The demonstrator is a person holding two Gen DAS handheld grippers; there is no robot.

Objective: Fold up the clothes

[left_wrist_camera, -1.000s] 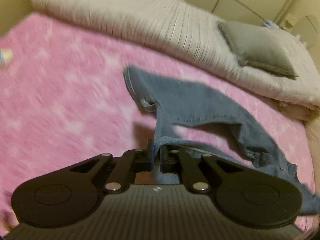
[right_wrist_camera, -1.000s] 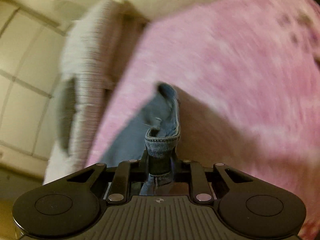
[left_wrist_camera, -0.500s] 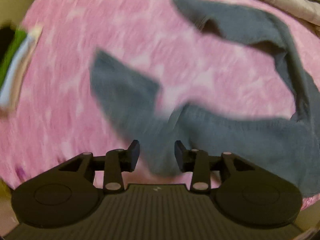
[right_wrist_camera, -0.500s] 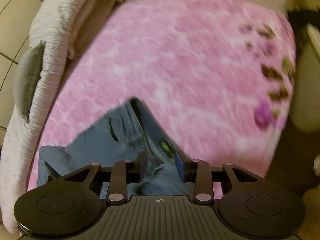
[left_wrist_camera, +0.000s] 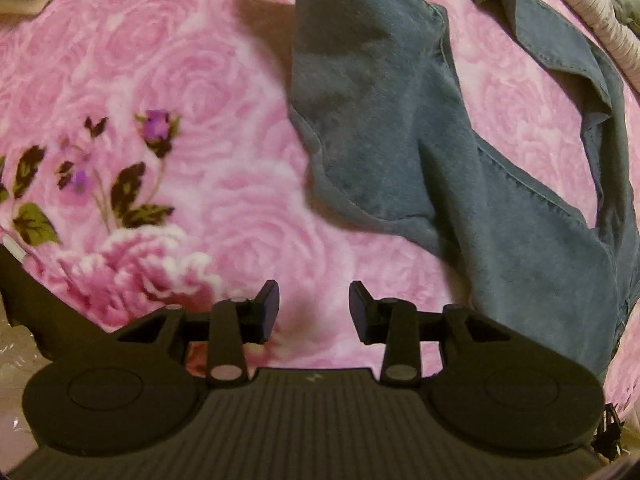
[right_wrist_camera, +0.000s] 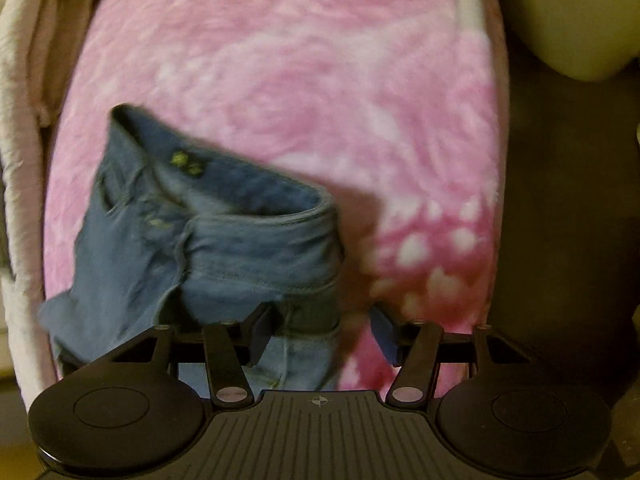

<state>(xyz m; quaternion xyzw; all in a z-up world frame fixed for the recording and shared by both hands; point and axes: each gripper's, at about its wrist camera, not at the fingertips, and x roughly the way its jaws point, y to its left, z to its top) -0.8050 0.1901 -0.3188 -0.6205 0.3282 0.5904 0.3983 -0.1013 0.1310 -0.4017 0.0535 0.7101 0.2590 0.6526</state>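
A pair of blue jeans point(left_wrist_camera: 432, 152) lies spread over a pink rose-patterned blanket point(left_wrist_camera: 192, 92), legs running up and to the right in the left wrist view. My left gripper point(left_wrist_camera: 314, 308) points down at bare blanket just left of the denim, open, nothing between its fingers. In the right wrist view the jeans' waistband point(right_wrist_camera: 256, 240) stands crumpled and open-mouthed just ahead. My right gripper point(right_wrist_camera: 320, 330) is over its near edge, jaws opening; denim lies between them against the left finger point(right_wrist_camera: 262, 326), clear of the right one.
A ribbed cream quilt point(left_wrist_camera: 592, 12) borders the blanket at the upper right, and again along the left in the right wrist view point(right_wrist_camera: 24, 128). The blanket's edge point(right_wrist_camera: 500, 184) drops to dark floor on the right. A cream object point(right_wrist_camera: 568, 20) stands beyond that edge.
Both grippers let go of the jeans and opened. The denim dropped onto the blanket. Both hands came down closer to the bed; the left one shifted toward the flower print.
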